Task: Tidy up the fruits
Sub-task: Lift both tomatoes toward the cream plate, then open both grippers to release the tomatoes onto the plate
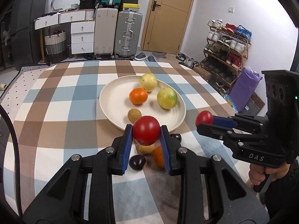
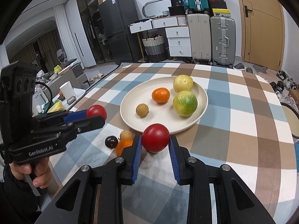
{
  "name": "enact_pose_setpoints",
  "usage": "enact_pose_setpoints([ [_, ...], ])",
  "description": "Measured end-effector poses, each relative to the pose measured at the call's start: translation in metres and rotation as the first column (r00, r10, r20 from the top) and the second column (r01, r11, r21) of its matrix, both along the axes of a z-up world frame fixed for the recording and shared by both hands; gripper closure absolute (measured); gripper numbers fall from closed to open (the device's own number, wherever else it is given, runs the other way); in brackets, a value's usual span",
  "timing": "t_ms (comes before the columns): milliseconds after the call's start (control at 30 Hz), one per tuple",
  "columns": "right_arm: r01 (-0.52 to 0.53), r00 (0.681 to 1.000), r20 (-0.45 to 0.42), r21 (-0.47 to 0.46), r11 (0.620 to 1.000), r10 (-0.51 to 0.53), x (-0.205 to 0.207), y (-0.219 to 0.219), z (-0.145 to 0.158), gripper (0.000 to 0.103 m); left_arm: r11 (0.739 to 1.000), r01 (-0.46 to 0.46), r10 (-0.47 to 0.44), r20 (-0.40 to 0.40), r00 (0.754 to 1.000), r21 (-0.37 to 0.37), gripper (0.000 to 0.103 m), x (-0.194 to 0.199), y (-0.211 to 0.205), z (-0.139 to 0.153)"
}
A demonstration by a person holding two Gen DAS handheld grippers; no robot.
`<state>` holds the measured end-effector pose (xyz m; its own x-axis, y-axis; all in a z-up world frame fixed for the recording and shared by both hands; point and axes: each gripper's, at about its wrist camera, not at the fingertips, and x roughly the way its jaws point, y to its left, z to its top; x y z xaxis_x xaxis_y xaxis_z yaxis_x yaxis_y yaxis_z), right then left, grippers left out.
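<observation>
My left gripper (image 1: 146,130) is shut on a red tomato (image 1: 146,130), held above the checked cloth just in front of the cream plate (image 1: 112,100). To its right, my right gripper (image 1: 203,122) is shut on a second red tomato (image 1: 204,119). The right wrist view shows that tomato (image 2: 155,137) between the right gripper's (image 2: 155,139) blue pads, and the left gripper (image 2: 97,116) at the left. On the plate (image 2: 164,119) lie a yellow fruit (image 2: 182,83), an orange (image 2: 160,95), a yellow-green fruit (image 2: 185,103) and a small brown longan (image 2: 142,110).
On the cloth near the plate's front rim lie another longan (image 2: 126,134), a dark plum (image 2: 111,141) and a second orange (image 2: 124,145). The table's far edge (image 1: 112,61) faces suitcases and drawers. A shoe rack (image 1: 226,52) stands to the right.
</observation>
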<state>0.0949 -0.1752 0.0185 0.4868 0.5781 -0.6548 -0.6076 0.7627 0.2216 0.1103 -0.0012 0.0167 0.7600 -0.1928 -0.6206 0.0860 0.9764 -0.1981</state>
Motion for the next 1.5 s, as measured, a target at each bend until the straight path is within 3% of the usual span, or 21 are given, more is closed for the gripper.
enact_pose_setpoints([
  [400, 0.01, 1.0, 0.025, 0.032, 0.999, -0.01, 0.03, 0.015, 0.004, 0.073, 0.999, -0.049, 0.048, 0.019, 0.999, 0.024, 0.077, 0.043, 0.011, -0.005],
  [700, 0.012, 1.0, -0.002, 0.041, 0.999, -0.012, 0.052, 0.023, -0.011, 0.073, 0.997, -0.051, 0.051, 0.008, 0.999, 0.059, 0.077, 0.075, 0.012, -0.022],
  [1500, 0.011, 1.0, -0.002, 0.014, 1.0, -0.011, 0.063, 0.036, -0.031, 0.073, 0.996, -0.079, 0.08, -0.034, 0.996, 0.028, 0.077, 0.096, 0.023, -0.045],
])
